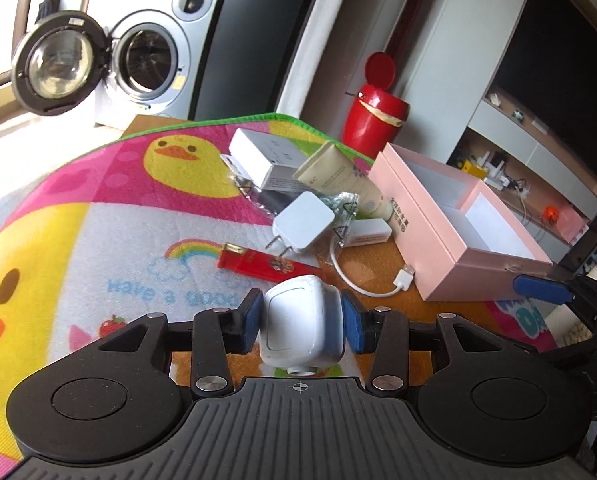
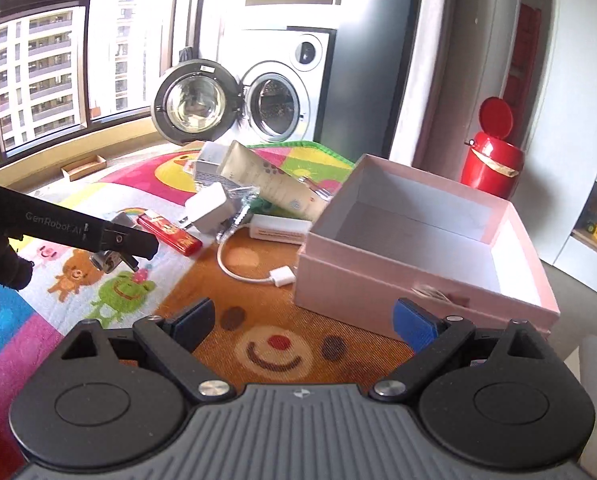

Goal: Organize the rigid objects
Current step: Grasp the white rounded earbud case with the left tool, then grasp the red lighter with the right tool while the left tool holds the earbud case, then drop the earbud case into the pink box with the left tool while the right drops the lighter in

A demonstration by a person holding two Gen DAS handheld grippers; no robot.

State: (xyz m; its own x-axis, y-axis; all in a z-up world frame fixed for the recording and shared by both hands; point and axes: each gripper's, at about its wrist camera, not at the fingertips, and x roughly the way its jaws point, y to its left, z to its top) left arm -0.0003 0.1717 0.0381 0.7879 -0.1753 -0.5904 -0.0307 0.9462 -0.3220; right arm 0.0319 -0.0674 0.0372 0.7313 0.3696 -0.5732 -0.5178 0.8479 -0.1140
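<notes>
Sunlight from the big window falls on a colourful play mat (image 1: pixel 98 216) with ducks. Above it, the left gripper (image 1: pixel 303 320) is clamped on a white charger cube (image 1: pixel 298 320). The right gripper (image 2: pixel 304 320) stands wide apart, holding nothing. Beyond them lie a red lighter (image 1: pixel 266 266), a white plug (image 1: pixel 304 222) and a cream tube (image 1: pixel 346 184); a pink box (image 1: pixel 458 236) sits open at the mat's right edge.

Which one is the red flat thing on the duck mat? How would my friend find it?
Start at the big pink box and look toward the pile of white things beside it. In front of the square white plug, by the rainbow picture, lies the lighter. It is the only red, long, flat thing there; its neighbours are white or cream.
</notes>
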